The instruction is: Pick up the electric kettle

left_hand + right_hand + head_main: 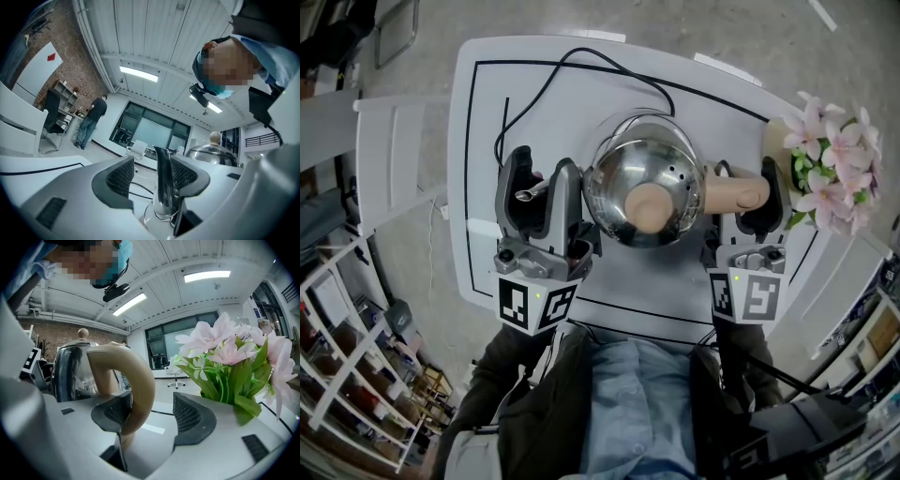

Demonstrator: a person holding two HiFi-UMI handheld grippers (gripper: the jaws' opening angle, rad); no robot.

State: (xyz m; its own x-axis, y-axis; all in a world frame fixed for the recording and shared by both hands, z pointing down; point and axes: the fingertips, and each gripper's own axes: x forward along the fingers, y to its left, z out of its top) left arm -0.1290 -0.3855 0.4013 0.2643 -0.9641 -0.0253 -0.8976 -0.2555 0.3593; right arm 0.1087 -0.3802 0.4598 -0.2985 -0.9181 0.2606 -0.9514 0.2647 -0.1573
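The electric kettle (619, 187) is polished steel with a beige lid knob and a beige handle (736, 194), and it stands mid-table. My left gripper (542, 173) is at its left, open, with the chrome spout (164, 183) between the jaws. The spout rests against the right pad, with a gap to the left pad. My right gripper (745, 178) is open around the handle (136, 385). The handle lies against the left pad and is clear of the right one. In the left gripper view (152, 176) the lid (211, 152) shows behind; in the right gripper view (152, 416) the body (70, 371) is at left.
The white table (487, 112) has a black border line, and a black cable (581, 56) loops behind the kettle. Pink flowers (834, 173) (234, 352) stand close to the right gripper. A white chair (389, 150) is at left, with shelving (347, 375) below it. A person (89, 122) stands far off.
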